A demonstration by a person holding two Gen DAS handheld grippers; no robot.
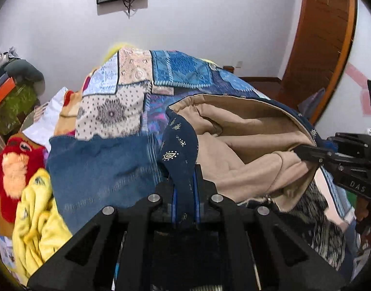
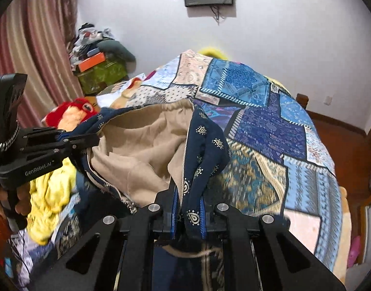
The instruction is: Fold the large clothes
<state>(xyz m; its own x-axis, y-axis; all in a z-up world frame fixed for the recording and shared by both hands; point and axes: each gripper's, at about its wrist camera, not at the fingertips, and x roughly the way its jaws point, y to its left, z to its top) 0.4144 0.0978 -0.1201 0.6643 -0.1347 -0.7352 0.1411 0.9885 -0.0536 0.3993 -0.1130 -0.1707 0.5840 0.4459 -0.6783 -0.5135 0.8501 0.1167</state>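
Note:
A navy garment with small gold paisley marks and a beige lining hangs between both grippers above the bed. My left gripper is shut on one end of its elastic waistband, the navy cloth pinched between the blue pads. My right gripper is shut on the other end of the garment. The waistband gapes open, showing the beige lining. Each wrist view shows the other gripper from the side: the right gripper and the left gripper, both clamped on the band.
A patchwork blue bedspread covers the bed. A yellow cloth, a blue towel-like cloth and a red plush toy lie at the left. Boxes and clutter stand by the curtain. A wooden door is at the right.

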